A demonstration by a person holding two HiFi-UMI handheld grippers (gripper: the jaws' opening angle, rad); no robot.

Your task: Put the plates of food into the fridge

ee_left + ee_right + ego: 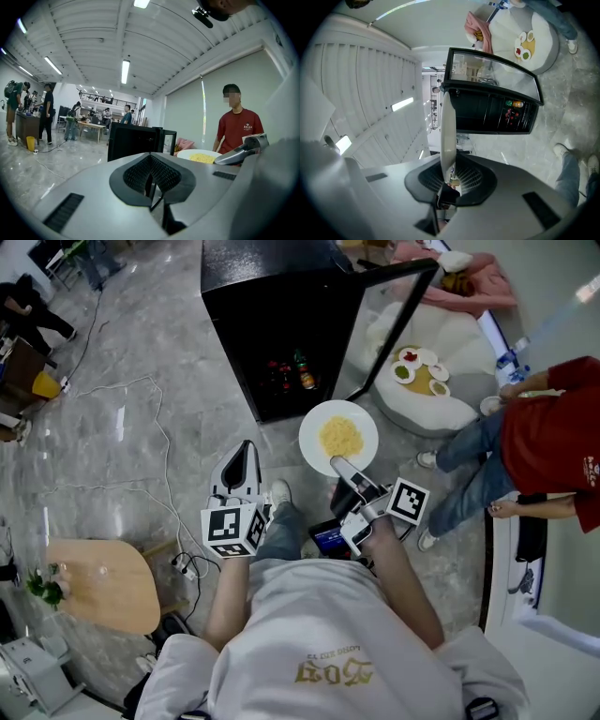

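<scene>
Shiny marble floor, fridge door open ahead: your right gripper is clamped on the plate rim just short of it, so slide it in level and slow, left gripper closed on nothing.

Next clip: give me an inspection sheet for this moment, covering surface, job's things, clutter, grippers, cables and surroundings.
Surface: grey marble floor; no worktop in use.
Job's things: plate of yellow food held in front of the black fridge, whose glass door stands open; second plate of food rests on a white cushion.
Clutter: bottles inside the fridge; wooden table at lower left.
Grippers: right gripper shut on the plate's rim; left gripper shut, with nothing between its fingers.
Cables: thin cable trails across the floor.
Surroundings: person in a red shirt stands at the right.
</scene>
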